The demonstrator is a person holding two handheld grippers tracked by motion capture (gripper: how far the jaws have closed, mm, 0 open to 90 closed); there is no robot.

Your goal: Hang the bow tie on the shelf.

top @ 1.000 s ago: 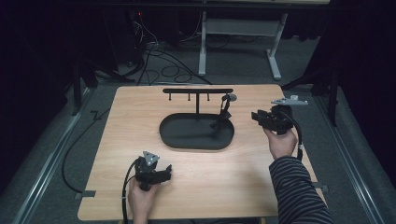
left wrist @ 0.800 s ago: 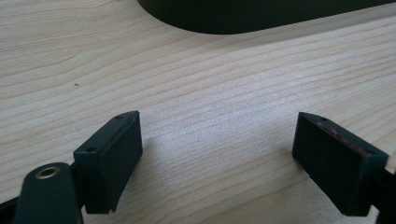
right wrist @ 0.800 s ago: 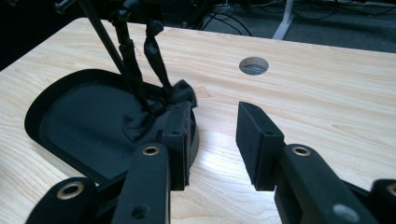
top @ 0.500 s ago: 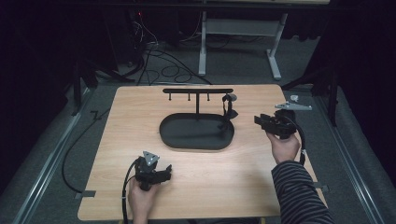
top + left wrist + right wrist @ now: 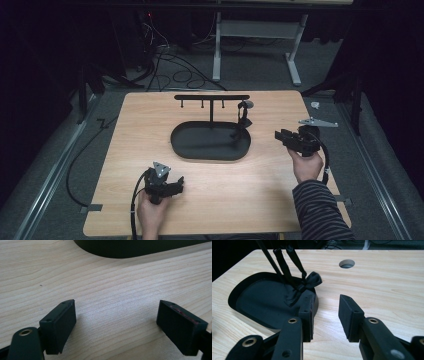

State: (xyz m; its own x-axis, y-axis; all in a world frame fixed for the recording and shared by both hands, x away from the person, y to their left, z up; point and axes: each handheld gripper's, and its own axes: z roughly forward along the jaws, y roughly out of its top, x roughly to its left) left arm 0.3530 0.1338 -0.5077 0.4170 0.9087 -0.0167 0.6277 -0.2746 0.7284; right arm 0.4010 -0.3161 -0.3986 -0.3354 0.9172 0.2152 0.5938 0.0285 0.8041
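At frame centre, a black oval tray [image 5: 210, 142] sits on the wooden counter [image 5: 135, 125], bearing a T-shaped rack [image 5: 211, 98] with a black bow tie [image 5: 308, 282] hanging from its right end. The right tongs [image 5: 283, 136], right of the tray, are parted and empty. The left tongs [image 5: 176, 184], lower left, gape wide, grasping nothing.

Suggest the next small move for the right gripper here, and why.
Probably ease the right gripper farther from the stand, toward the table's near edge. Its jaws are open and empty, and the bow tie already hangs from the stand over the black tray.
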